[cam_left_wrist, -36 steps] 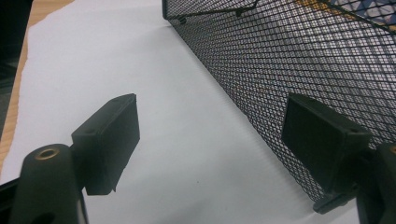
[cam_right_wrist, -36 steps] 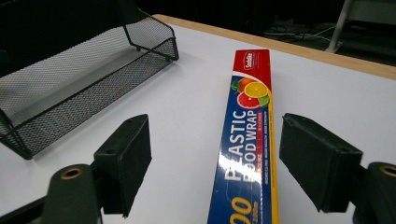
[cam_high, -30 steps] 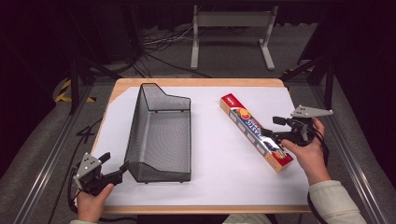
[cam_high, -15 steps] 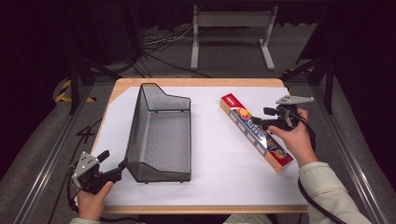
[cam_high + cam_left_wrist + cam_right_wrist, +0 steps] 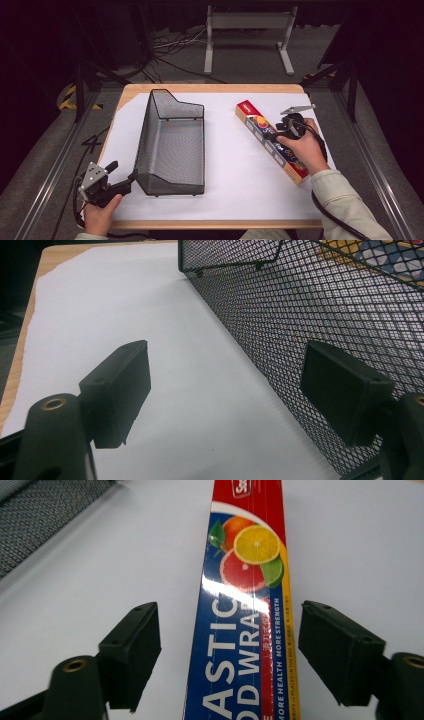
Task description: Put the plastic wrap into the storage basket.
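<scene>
Your right gripper (image 5: pixel 276 134) hangs released over the plastic wrap box (image 5: pixel 245 615), jaws straddling it without touching. The box lies diagonally on the table's (image 5: pixel 240 190) right side. Your left gripper (image 5: pixel 125 181) is released too, at the mesh basket's (image 5: pixel 172 145) near-left corner.

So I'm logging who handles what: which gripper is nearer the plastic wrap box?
Right. The right gripper straddles the plastic wrap box, open; the left gripper is across the table beside the mesh basket.

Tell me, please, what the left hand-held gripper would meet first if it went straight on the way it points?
Probably the wire basket: the left hand-held gripper is open, and its right jaw is already against the mesh wall.
</scene>
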Tool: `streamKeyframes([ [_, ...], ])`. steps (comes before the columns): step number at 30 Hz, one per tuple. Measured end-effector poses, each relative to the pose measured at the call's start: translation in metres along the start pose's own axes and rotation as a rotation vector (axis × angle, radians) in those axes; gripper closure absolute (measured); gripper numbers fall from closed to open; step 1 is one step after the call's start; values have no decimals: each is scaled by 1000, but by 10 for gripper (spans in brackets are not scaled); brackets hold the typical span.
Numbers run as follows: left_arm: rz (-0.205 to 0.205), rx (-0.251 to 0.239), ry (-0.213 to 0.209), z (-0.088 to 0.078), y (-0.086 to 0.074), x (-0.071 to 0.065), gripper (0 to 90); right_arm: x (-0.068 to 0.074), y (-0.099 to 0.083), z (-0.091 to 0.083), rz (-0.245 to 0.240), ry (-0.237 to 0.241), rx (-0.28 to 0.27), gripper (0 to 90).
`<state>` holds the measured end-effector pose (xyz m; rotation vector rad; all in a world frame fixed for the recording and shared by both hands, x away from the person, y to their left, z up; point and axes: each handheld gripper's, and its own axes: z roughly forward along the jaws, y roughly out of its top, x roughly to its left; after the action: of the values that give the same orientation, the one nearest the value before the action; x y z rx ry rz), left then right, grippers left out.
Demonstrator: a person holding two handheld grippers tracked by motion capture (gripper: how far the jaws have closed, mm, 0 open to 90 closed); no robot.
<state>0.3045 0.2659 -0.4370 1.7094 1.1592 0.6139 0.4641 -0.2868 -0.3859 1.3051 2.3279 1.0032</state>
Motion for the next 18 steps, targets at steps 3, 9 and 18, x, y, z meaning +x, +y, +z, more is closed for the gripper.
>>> streamKeyframes([
  [3, -1, 5, 5, 0, -1, 0, 212, -1, -3, 9, -12, -26, 39, 206],
  [9, -6, 9, 8, 0, -1, 1, 211, -1, -2, 16, -8, -41, 117, 201],
  [18, -1, 14, 8, 2, -1, 0, 210, 2, 0, 26, -26, -57, 211, 229],
])
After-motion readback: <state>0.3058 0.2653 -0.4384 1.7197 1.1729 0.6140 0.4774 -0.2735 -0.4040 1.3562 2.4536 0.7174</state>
